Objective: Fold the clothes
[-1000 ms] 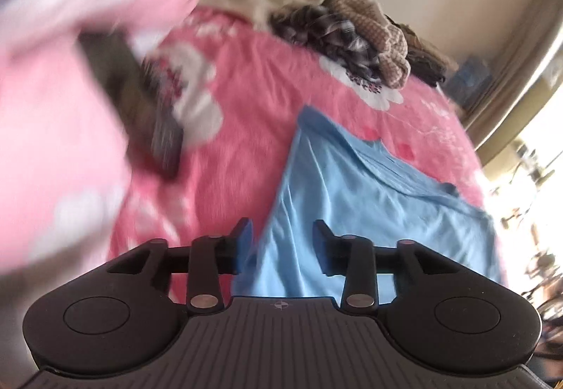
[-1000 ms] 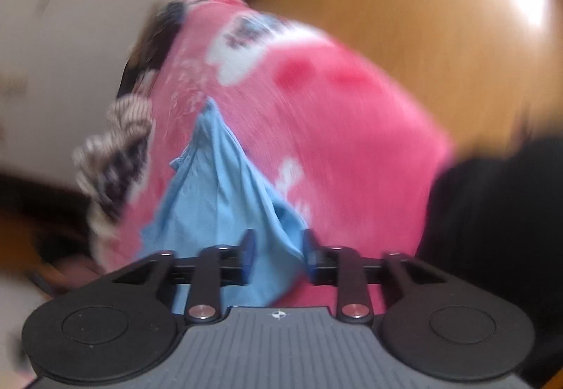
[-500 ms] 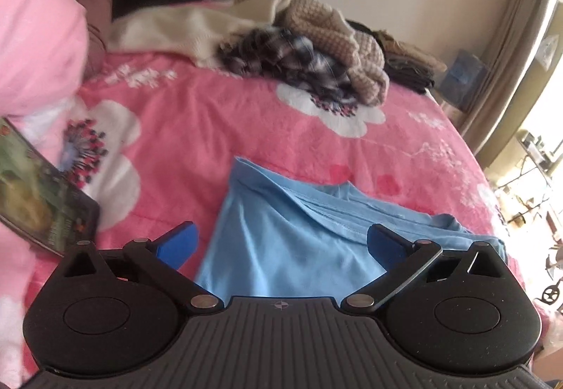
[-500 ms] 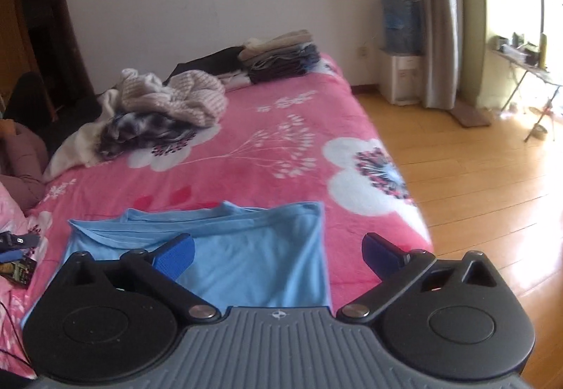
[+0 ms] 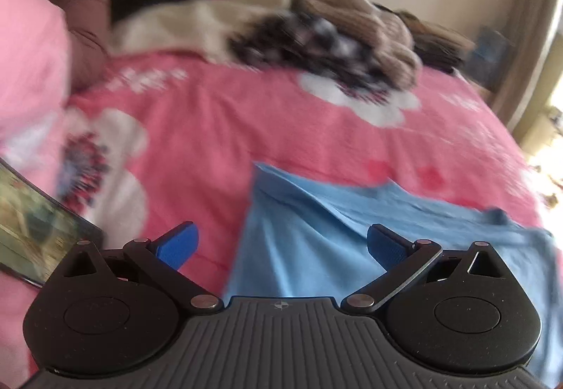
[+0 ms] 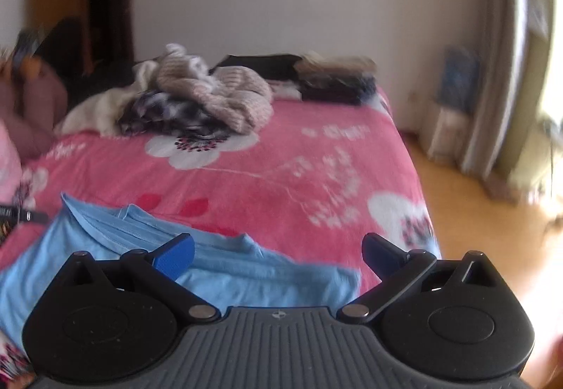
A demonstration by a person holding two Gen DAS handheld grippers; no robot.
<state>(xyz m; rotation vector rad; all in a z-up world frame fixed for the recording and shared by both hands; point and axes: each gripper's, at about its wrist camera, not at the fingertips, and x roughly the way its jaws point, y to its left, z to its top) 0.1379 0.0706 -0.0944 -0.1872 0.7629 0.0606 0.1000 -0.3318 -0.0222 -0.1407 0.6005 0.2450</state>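
Both tongs, left (image 5: 281, 244) and right (image 6: 278, 253), have sprung wide and empty above the shirt (image 5: 316, 241), whose folded layers could slip apart when regripped.

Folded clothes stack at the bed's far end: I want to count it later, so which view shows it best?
The right wrist view: the folded stack sits unobstructed by the wall. The left wrist view shows only a blurred sliver behind the sweater pile.

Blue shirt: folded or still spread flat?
Partly folded. The blue shirt lies on the bed with one layer doubled over along its far edge, fold lines showing; neither open gripper holds it.
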